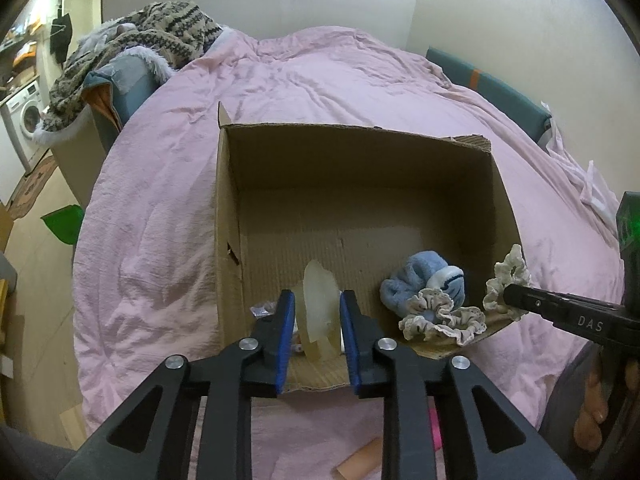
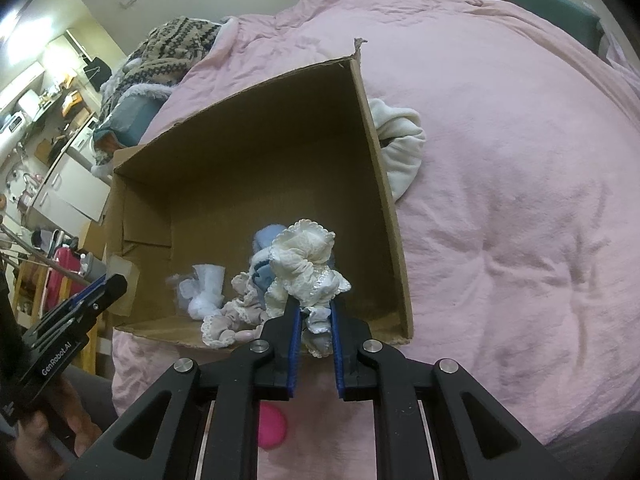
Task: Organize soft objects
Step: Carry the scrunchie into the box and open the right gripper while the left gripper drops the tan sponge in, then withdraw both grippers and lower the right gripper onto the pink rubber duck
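My right tool grips a cream scrunchie over the box. My left tool clamps a translucent pad; blue sock at 2 o'clock.

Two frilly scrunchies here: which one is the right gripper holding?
The cream-white lace-edged scrunchie, pinched between the right gripper fingers above the cardboard box. The beige ruffled scrunchie lies loose on the box floor.

Both the left gripper and the right gripper are matte black with blue finger pads, triangular cut-outs and silver round pivot screws. White lettering reads "DAS" and "GenRobot.AI". Bare-skinned hands show at 4 and 8 o'clock.
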`<action>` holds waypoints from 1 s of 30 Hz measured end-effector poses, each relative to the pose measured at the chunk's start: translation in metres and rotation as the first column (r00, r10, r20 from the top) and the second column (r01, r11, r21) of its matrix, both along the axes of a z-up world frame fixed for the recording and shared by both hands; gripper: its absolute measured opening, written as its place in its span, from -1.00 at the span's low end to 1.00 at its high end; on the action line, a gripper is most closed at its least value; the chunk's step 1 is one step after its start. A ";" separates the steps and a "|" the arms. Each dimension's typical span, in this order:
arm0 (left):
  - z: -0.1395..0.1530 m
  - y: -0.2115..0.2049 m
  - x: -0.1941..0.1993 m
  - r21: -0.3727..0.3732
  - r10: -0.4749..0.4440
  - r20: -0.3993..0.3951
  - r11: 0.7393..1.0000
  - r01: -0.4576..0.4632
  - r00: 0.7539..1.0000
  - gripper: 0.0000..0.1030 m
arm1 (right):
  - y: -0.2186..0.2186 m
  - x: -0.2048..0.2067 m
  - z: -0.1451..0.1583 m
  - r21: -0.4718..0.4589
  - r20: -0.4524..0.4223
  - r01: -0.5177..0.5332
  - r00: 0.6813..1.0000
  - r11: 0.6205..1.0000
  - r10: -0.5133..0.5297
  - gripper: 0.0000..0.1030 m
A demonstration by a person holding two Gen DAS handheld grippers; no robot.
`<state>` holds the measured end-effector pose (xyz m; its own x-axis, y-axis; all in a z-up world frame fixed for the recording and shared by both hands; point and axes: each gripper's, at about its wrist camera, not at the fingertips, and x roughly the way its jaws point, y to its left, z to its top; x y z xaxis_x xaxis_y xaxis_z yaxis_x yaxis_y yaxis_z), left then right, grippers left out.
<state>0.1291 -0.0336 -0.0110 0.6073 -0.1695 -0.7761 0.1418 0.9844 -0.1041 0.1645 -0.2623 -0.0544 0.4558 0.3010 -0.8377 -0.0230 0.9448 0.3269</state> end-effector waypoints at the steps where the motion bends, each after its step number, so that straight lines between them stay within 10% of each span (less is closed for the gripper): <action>1: 0.000 0.000 0.000 0.002 0.000 0.002 1.000 0.000 1.000 -0.54 | 0.000 0.000 0.000 0.001 0.000 0.001 1.000 1.000 -0.001 -0.73; 9: 0.011 -0.001 -0.007 -0.004 0.012 0.050 1.000 -0.012 0.999 0.10 | -0.003 0.000 0.002 0.008 0.007 0.011 1.000 1.000 -0.011 -0.49; 14: 0.016 0.003 -0.008 -0.017 0.032 0.066 0.999 -0.031 0.997 0.22 | -0.007 -0.001 0.008 0.029 0.039 0.036 0.999 0.999 -0.037 0.28; 30: 0.017 0.011 -0.016 0.017 0.050 0.051 0.999 -0.051 0.997 0.23 | -0.013 -0.006 0.014 0.074 0.049 0.051 0.997 0.996 -0.054 0.28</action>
<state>0.1133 -0.0226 0.0058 0.6530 -0.1233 -0.7473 0.0962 0.9922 -0.0797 0.1584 -0.2749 -0.0408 0.5138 0.3343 -0.7901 0.0079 0.9191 0.3941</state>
